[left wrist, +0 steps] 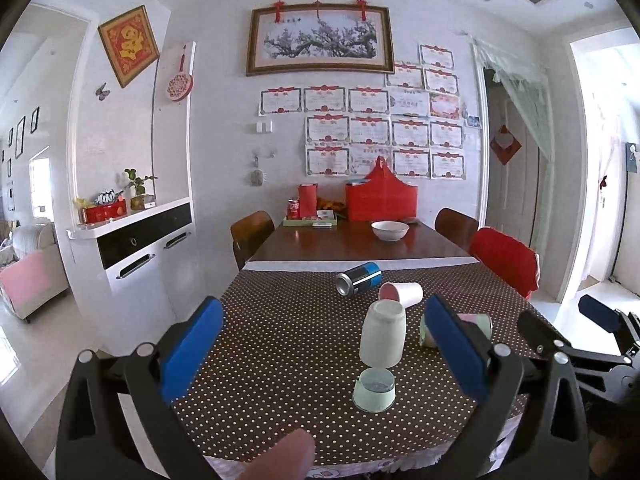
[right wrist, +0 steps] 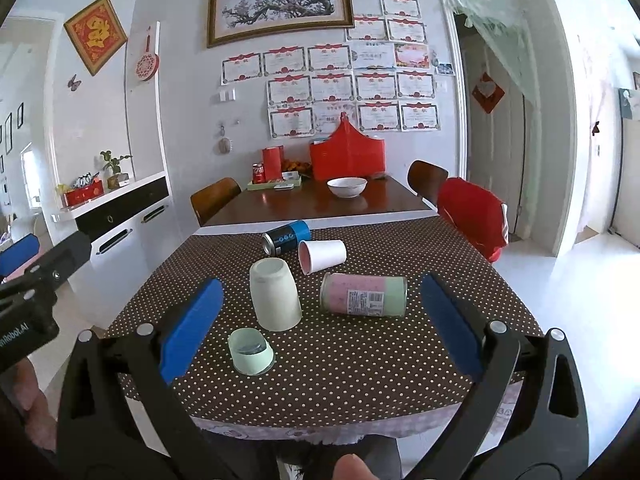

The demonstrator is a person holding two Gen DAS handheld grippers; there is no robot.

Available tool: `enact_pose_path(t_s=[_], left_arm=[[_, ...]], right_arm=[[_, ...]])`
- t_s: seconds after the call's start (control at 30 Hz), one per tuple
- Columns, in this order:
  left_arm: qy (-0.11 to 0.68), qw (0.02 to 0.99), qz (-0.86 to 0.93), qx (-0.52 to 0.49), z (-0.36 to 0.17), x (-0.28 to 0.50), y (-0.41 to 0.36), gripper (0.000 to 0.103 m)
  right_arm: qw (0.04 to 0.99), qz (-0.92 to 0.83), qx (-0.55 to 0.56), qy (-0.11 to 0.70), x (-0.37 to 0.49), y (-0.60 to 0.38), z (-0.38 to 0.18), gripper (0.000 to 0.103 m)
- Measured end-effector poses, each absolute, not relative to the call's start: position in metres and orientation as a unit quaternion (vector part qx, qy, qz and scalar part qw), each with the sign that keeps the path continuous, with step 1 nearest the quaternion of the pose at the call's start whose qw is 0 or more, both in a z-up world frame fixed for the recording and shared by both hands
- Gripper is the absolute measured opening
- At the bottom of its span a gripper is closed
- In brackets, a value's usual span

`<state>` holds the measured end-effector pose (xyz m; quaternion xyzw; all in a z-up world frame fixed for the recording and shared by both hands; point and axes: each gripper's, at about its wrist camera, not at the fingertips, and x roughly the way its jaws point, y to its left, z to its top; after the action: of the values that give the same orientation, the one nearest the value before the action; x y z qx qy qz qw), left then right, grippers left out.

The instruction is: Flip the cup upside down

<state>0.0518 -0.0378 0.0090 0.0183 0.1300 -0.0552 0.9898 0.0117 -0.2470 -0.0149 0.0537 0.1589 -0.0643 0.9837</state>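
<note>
A cream cup (left wrist: 383, 334) (right wrist: 275, 295) stands upside down on the dotted tablecloth (left wrist: 280, 340) (right wrist: 360, 352). A small pale green lid (left wrist: 375, 390) (right wrist: 251, 351) lies just in front of it. My left gripper (left wrist: 320, 354) is open and empty, held back from the cup with its blue pads wide apart. My right gripper (right wrist: 320, 324) is open and empty too, above the near table edge. The right gripper also shows at the right edge of the left wrist view (left wrist: 560, 332).
A white paper cup (left wrist: 401, 294) (right wrist: 322, 255) lies on its side behind the cream cup. A blue can (left wrist: 359, 278) (right wrist: 286, 237) lies beyond it. A pink and green canister (right wrist: 364, 295) lies to the right. A white bowl (right wrist: 347, 187) sits far back.
</note>
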Motion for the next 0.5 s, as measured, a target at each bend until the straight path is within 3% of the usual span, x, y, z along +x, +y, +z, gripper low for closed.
enact_pose_path(t_s=[0.5], left_arm=[[0.132,0.99,-0.054,0.015,0.011,0.0494,-0.037,0.099]], right_arm=[[0.985,-0.066,0.05,0.153,0.007,-0.2438,-0.0119,0.097]])
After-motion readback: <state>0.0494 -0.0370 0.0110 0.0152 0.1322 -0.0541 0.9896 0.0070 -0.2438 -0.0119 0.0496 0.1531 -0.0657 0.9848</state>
